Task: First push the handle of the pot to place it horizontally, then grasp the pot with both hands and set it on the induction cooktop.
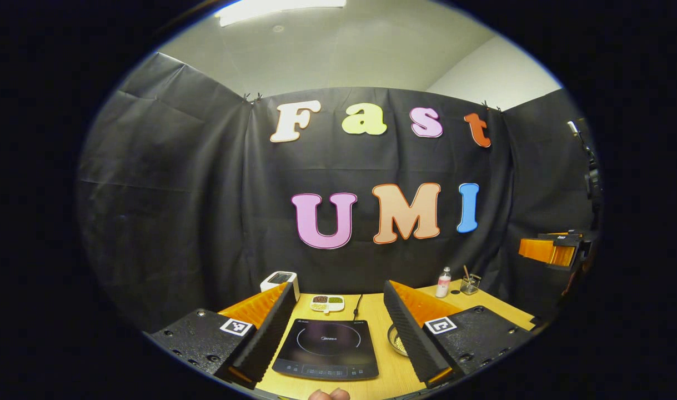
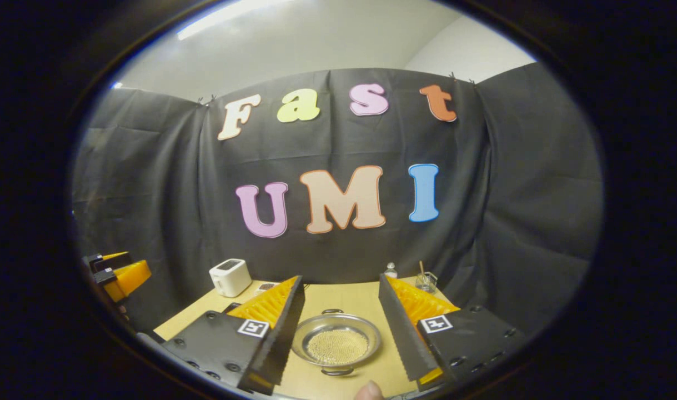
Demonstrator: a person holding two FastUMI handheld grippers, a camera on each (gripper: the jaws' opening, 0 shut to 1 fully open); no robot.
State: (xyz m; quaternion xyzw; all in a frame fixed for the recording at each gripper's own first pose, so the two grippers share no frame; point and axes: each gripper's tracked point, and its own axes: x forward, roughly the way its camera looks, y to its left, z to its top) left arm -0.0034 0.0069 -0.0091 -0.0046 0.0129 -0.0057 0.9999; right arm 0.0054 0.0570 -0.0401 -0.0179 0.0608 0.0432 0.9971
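The left claw (image 1: pixel 338 333) was wide open and held nothing. It hung over the wooden counter (image 1: pixel 380 316). The cooktop (image 1: pixel 327 349) lay flat between its two fingers. The pot (image 1: pixel 396 340) peeked out just to the right of the cooktop, mostly hidden behind the right finger. A small tray (image 1: pixel 327 303) with beans sat behind the cooktop. A white box (image 1: pixel 280 281) stood at the back left. A bottle (image 1: pixel 443 282) and a glass (image 1: pixel 470 284) stood at the back right.

The right claw (image 2: pixel 338 333) was wide open too, and held nothing. In the right gripper view, the pot (image 2: pixel 336 339) sat on the counter (image 2: pixel 344 300) between the fingers. Its two small handles pointed near and far. Both claws were apart from the pot. A fingertip (image 2: pixel 367 390) showed at the bottom edge.
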